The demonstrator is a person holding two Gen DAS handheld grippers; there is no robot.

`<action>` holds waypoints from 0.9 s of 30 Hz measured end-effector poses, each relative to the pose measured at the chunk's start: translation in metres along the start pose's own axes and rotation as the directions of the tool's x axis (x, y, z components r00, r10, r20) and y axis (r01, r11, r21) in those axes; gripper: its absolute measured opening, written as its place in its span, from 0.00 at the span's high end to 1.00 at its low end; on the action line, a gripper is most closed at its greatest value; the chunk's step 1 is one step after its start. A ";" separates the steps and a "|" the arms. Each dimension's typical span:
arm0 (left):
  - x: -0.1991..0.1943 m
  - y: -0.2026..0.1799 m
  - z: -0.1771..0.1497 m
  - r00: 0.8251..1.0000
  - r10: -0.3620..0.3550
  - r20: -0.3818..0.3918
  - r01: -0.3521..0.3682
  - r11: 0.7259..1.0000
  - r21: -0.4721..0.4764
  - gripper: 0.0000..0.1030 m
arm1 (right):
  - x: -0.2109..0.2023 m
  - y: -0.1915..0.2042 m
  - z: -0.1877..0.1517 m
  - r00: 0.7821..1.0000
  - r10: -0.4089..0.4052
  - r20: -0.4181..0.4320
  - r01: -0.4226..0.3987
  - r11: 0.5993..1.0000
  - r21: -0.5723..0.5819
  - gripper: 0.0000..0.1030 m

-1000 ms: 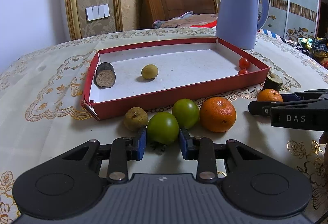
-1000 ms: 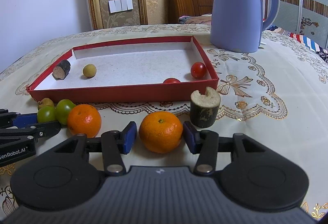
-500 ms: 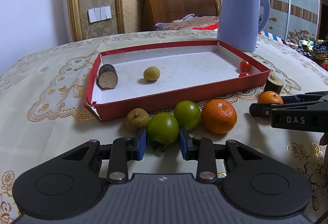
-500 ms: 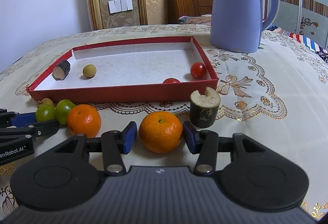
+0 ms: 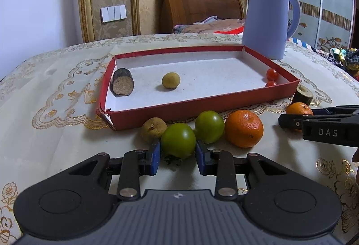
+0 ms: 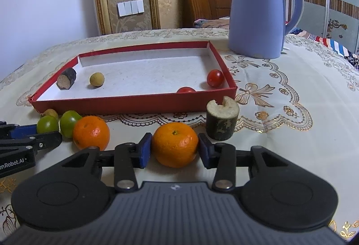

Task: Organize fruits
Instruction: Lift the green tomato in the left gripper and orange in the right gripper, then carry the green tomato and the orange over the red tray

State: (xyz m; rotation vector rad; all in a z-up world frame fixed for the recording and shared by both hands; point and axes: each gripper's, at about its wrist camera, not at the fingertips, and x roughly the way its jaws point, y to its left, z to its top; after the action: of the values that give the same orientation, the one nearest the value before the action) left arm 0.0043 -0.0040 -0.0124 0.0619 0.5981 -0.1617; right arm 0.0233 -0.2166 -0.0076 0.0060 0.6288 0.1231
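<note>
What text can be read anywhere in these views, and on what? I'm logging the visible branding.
"DAS": white letters on the right gripper, seen in the left wrist view.
"enRobot.AI": white letters on the left gripper, seen in the right wrist view; the start is cut off by the frame edge.
Small logo marks on both gripper bodies: not readable.
Kettle and red tray: no text visible.

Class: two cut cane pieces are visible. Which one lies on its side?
The cane piece inside the red tray, at its left end; the other stands upright outside it.
</note>
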 end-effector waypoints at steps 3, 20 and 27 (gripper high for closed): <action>-0.003 0.000 0.000 1.000 0.005 0.019 -0.005 1.000 -0.003 0.69 | -0.003 -0.002 0.000 1.000 0.011 0.017 -0.011 1.000 0.012 0.61; -0.007 0.001 -0.001 0.999 0.009 0.036 -0.009 1.000 -0.006 0.70 | -0.010 -0.010 -0.002 0.998 0.014 0.058 -0.018 0.998 0.064 0.61; -0.013 -0.006 -0.001 0.995 0.072 0.063 -0.073 0.997 0.023 0.70 | -0.010 -0.010 -0.001 0.998 0.016 0.064 -0.021 0.997 0.072 0.61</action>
State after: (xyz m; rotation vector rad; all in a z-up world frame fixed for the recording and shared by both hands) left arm -0.0079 -0.0078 -0.0062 0.1025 0.5307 -0.1004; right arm 0.0158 -0.2282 -0.0030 0.0861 0.5699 0.1174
